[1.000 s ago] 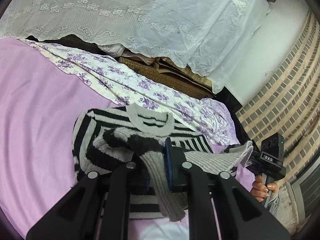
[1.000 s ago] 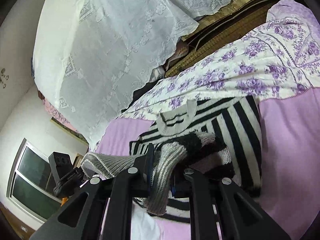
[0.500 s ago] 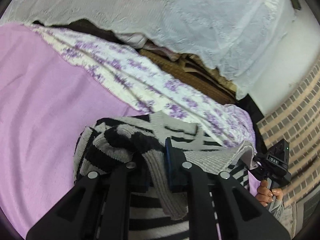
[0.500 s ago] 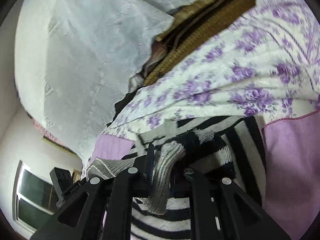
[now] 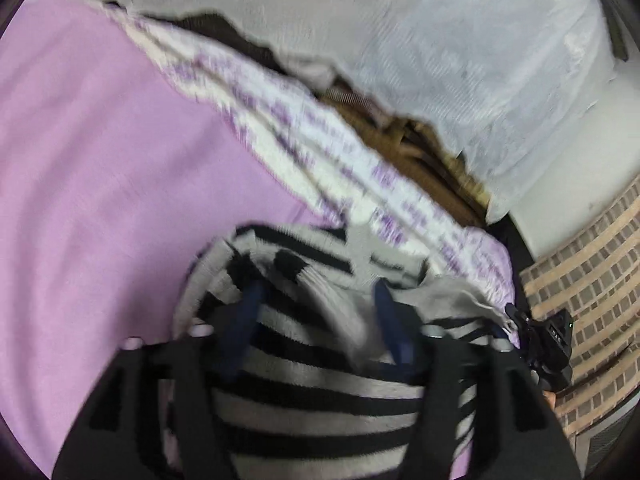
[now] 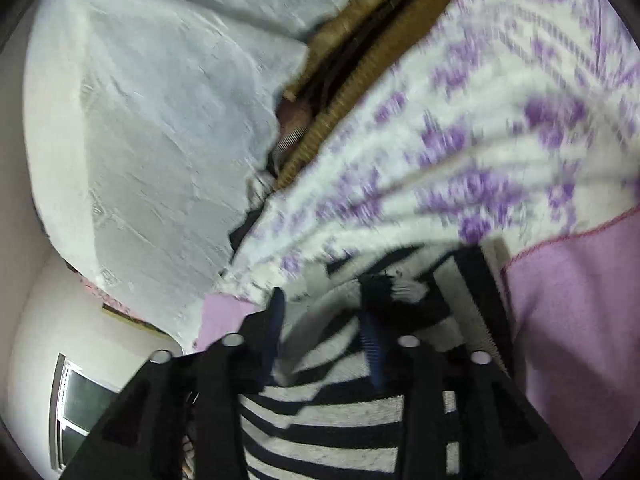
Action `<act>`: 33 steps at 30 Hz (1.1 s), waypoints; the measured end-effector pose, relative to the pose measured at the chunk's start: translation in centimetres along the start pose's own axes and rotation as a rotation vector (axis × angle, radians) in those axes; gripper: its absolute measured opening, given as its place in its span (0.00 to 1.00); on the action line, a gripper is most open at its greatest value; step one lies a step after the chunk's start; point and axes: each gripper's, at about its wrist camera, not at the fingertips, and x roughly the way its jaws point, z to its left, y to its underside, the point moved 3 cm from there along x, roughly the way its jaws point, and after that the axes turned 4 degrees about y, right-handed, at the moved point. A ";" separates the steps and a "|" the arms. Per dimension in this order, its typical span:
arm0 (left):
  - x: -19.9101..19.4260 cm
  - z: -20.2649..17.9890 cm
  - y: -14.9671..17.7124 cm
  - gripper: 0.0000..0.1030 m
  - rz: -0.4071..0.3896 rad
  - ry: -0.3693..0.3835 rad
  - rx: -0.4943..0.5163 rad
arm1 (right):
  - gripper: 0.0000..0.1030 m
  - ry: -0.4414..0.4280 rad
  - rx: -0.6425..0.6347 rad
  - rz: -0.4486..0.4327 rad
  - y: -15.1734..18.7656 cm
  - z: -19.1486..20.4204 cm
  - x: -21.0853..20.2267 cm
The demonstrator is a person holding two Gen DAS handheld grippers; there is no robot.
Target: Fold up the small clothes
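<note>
Item: striped knit sweater (image 5: pixel 320 392), black and grey, lying on the lilac bed sheet (image 5: pixel 100 200) at the near edge of the bed, its grey collar toward the far side, next to a purple-flowered cloth (image 5: pixel 320 152). A white lace cover (image 5: pixel 440 40) hung beyond.

Left tongs (image 5: pixel 316 312): jaws had just been opening and stood wide apart, released; the grey ribbed hem (image 5: pixel 344 312) lay loose between them, pressed by neither pad.

Right tongs (image 6: pixel 324 328): jaws had likewise just been opening, parted, gripping nothing; the folded-over knit lay between and under them. In the left view, this tool (image 5: pixel 552 340) showed at the right edge of the garment.

Step in hand, as judged: letting the bottom edge drop onto the upper half of the sweater. To do it well, both tongs ought to draw back toward the near side, low and level, so no pad snags the loose knit and drags the fold open; then the hem should be checked against the collar line.
</note>
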 end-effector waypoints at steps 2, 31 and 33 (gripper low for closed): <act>-2.0 -0.3 -0.4 0.84 -0.076 -0.040 0.023 | 0.42 -0.009 -0.020 -0.024 0.1 0.7 -0.8; 7.2 -2.3 0.1 0.90 0.102 -0.228 0.161 | 0.27 0.366 -0.082 -0.046 -0.9 -4.2 4.1; 7.5 -2.9 0.5 0.90 0.100 -0.267 0.205 | 0.27 0.351 -0.080 -0.054 -0.8 -4.3 3.8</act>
